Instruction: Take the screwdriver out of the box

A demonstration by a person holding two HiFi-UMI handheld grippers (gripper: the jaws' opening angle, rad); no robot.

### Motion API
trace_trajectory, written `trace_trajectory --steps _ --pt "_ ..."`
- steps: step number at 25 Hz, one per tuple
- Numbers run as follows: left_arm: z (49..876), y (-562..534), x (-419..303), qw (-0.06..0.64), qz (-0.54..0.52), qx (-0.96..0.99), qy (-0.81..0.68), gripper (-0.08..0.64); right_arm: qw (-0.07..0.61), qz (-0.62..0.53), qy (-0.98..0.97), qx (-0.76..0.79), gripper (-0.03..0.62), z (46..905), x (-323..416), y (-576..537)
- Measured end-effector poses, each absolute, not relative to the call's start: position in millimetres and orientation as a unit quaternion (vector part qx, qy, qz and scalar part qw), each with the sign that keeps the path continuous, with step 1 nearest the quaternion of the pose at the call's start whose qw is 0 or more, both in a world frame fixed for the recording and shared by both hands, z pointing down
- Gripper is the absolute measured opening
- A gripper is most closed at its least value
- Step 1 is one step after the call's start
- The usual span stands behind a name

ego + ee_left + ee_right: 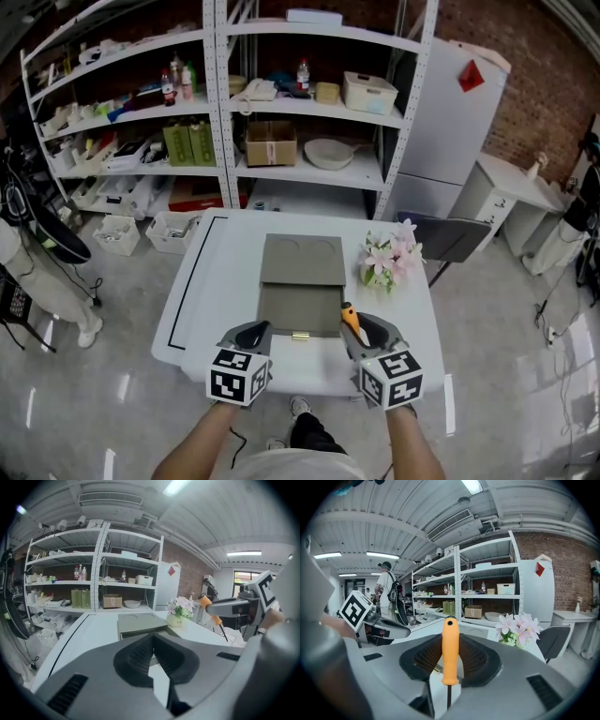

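The olive-grey box (298, 309) lies open on the white table (216, 281), its lid (302, 260) folded back on the far side. My right gripper (359, 328) is shut on the orange handle of the screwdriver (349, 319), held just right of the box's front corner. In the right gripper view the screwdriver (450, 651) stands upright between the pads, its dark shaft pointing down. The left gripper view shows the screwdriver (215, 618) in the air, clear of the box (140, 623). My left gripper (253, 331) hangs at the box's front left, its pads (140, 656) meeting, with nothing in them.
A pot of pink flowers (389, 258) stands on the table right of the box. Behind the table are white shelves (309, 112) full of goods, and a white fridge (459, 112) at the right. A person (386, 592) stands far off.
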State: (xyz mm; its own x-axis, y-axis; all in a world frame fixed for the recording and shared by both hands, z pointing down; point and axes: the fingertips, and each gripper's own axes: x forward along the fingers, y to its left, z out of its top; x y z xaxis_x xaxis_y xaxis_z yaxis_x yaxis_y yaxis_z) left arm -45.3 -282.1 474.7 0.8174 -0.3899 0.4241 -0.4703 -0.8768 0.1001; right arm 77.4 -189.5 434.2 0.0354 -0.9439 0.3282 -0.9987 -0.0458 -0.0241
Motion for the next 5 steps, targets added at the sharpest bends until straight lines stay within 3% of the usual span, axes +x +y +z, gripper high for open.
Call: trace_trajectory --steps 5 --pt "476.5 -282.0 -48.9 0.104 0.203 0.947 -0.224 0.005 0.108 0.129 -0.683 0.710 0.115 433.0 72.7 -190.8"
